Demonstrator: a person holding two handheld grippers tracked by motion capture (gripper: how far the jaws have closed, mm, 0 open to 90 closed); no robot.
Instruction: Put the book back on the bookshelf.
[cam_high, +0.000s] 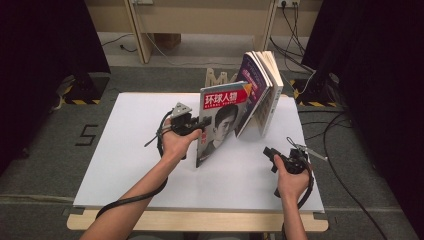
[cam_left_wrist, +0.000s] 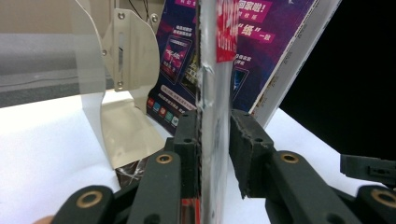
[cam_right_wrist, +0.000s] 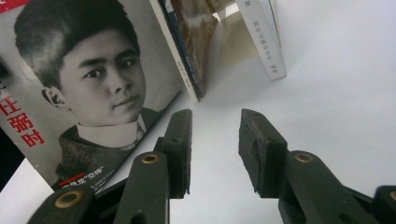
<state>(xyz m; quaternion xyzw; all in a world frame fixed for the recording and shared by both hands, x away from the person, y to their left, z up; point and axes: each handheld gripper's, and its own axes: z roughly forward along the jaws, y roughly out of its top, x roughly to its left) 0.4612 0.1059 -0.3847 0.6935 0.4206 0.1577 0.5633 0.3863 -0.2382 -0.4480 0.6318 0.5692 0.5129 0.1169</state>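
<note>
A magazine with a red title band and a portrait on its cover stands on edge on the white table top and leans right against the other books. My left gripper is at its left edge. In the left gripper view the magazine's edge runs up between the jaws of the left gripper; the left pad lies against it and the right pad stands just off it. My right gripper rests open on the table, right of the magazine. The cover shows beyond the empty right gripper.
Several books and magazines lean together at the back of the table against a metal bookend. A wooden stand sits behind them. Black curtains hang on both sides, and cables lie on the floor at the right.
</note>
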